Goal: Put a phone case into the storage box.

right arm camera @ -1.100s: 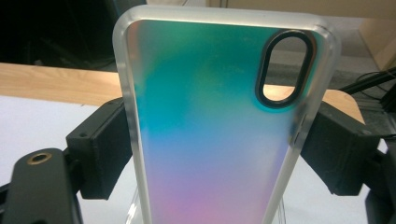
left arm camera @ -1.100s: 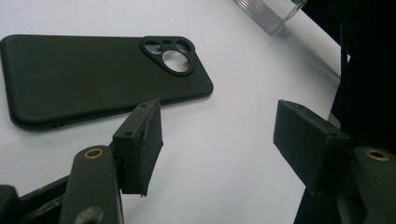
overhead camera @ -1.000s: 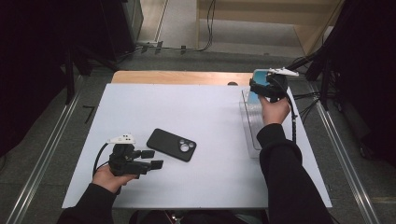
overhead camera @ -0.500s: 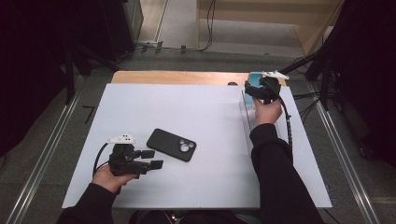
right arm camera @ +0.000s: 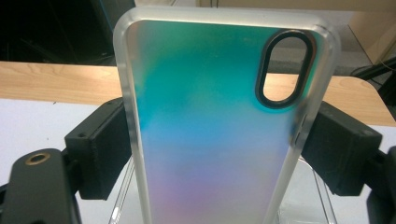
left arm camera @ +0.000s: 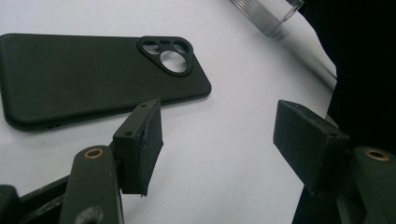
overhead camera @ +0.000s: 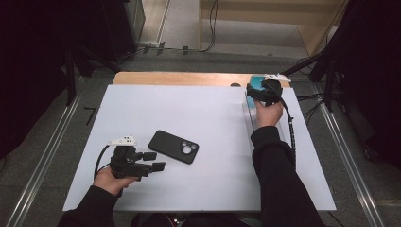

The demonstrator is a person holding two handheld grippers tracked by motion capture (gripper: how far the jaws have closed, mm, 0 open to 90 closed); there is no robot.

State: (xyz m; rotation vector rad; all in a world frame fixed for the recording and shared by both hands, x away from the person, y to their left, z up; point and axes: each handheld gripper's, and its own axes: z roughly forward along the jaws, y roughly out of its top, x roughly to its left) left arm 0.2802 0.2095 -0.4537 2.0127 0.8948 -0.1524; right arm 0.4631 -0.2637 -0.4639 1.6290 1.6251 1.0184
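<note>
A black phone case lies back up on the white table top, its camera cut-out toward the right. My left gripper rests just left of it, low over the table, jaws open with nothing between them. At the far right edge my right gripper is shut on an iridescent teal-to-pink phone case, pads pressing its two long sides. It holds the case upright above a clear acrylic holder.
A wooden strip runs along the table's far edge. Metal rails flank the table on the floor, and cables lie beyond it. The right forearm in a dark sleeve lies over the table's right side.
My right gripper has shifted a little left and lower with the iridescent case, closer to the clear holder. The left gripper and the black case have not moved.
</note>
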